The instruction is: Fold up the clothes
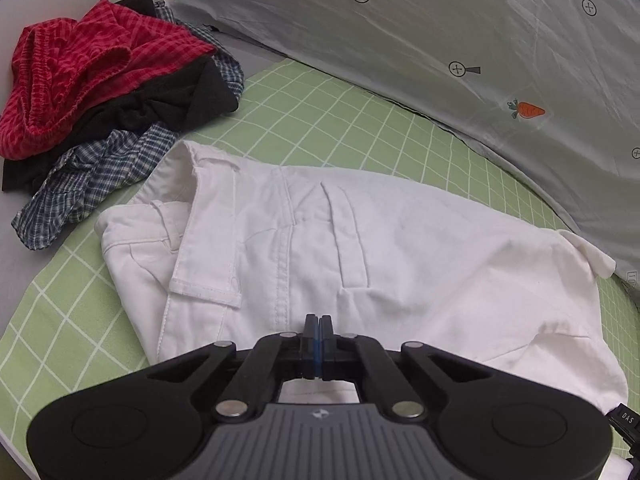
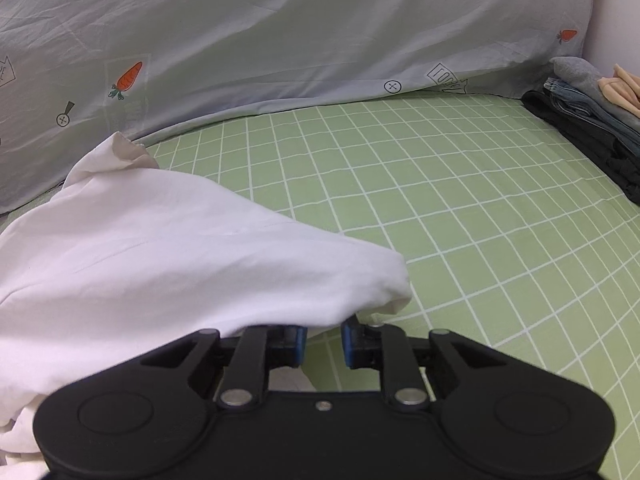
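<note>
White shorts (image 1: 320,248) lie on the green checked sheet (image 1: 320,120), waistband to the left, leg ends to the right. My left gripper (image 1: 319,322) sits over their near edge with its jaws pressed together; no cloth shows between the pads. In the right wrist view the white shorts (image 2: 160,256) bulge up at the left. My right gripper (image 2: 324,334) is open at their near right corner. The cloth drapes over the left fingertip (image 2: 294,336), and the right fingertip (image 2: 352,336) is bare.
A pile of unfolded clothes (image 1: 100,92), red, black and blue plaid, lies at the far left. A grey carrot-print quilt (image 1: 440,40) runs along the back. A stack of folded clothes (image 2: 592,120) sits at the far right by the wall.
</note>
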Demonstrator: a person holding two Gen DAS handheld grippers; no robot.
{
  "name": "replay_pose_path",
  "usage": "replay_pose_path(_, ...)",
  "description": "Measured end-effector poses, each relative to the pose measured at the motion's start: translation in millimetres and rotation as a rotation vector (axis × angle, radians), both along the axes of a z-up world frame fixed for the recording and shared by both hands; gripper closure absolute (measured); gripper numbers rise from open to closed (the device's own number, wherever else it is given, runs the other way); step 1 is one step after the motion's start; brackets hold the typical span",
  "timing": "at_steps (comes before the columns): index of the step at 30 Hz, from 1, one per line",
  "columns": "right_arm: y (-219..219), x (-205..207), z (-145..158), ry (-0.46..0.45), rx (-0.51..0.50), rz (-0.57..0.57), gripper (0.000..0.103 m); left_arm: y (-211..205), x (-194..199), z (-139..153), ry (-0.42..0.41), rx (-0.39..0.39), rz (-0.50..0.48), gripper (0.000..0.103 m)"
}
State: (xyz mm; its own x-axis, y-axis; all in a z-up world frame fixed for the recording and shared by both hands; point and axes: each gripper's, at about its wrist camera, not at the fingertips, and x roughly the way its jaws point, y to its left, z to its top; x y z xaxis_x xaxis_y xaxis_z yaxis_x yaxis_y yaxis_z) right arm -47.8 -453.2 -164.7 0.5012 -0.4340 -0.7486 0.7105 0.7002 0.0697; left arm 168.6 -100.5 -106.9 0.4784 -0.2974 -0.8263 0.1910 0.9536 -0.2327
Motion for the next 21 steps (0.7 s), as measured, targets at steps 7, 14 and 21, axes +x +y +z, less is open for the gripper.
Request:
replay_pose_path(7, -13.6, 41.7, 52.7, -0.005, -0.157, 0.086, 0.103, -19.8, 56.4, 36.0, -0.157, 0.008, -0.085, 0.103)
replay_pose_path(14, -25.8, 95.7, 65.7, -0.025, -0.251, 0.062, 0.103, -18.6, 80.0, 3.9, -0.050, 0.047, -0.066, 0.101)
replay_pose_path(21, -7.4, 73.3, 25.8, 0.082, -0.142, -0.008, 0.047, 16.0, 40.9, -5.4, -0.020, 0.106, -0.028, 0.076)
